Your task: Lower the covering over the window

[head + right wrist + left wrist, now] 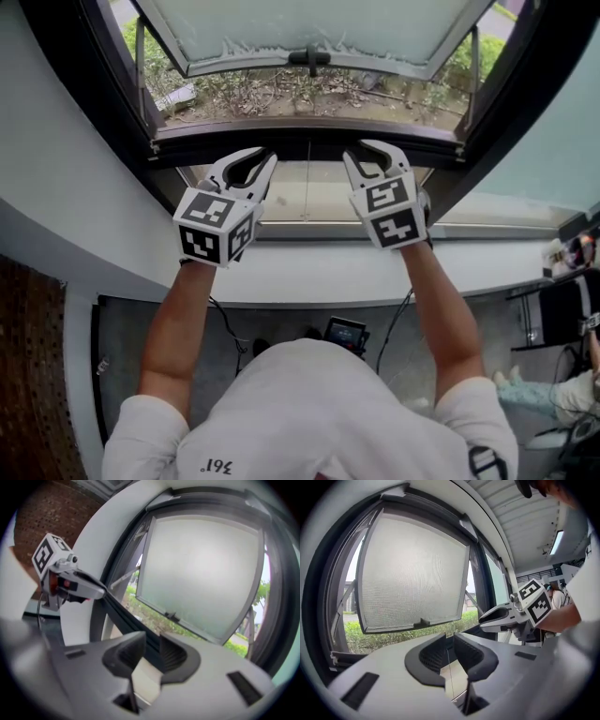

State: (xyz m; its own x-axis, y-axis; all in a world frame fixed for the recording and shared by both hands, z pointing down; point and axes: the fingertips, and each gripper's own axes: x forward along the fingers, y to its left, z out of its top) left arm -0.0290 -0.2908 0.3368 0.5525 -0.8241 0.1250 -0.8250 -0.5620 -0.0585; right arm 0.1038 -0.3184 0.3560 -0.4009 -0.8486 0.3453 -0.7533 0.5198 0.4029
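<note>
The window's frosted sash (309,28) is swung outward, with a dark handle (310,58) on its lower edge. Under the dark crossbar (309,141) is a pale beige panel (328,192), and a thin cord (307,192) hangs in front of it. My left gripper (269,161) is held at the crossbar left of the cord, jaws a narrow gap apart and empty. The cord (450,672) shows through that gap in the left gripper view. My right gripper (361,150) is right of the cord, open and empty. No blind is clearly visible.
A white curved wall and sill (309,272) runs below the window. A brick wall (28,375) stands at the left. Shrubs and ground lie outside. A small device (345,331) and cables lie on the floor below, and a person's legs (553,394) show at the right.
</note>
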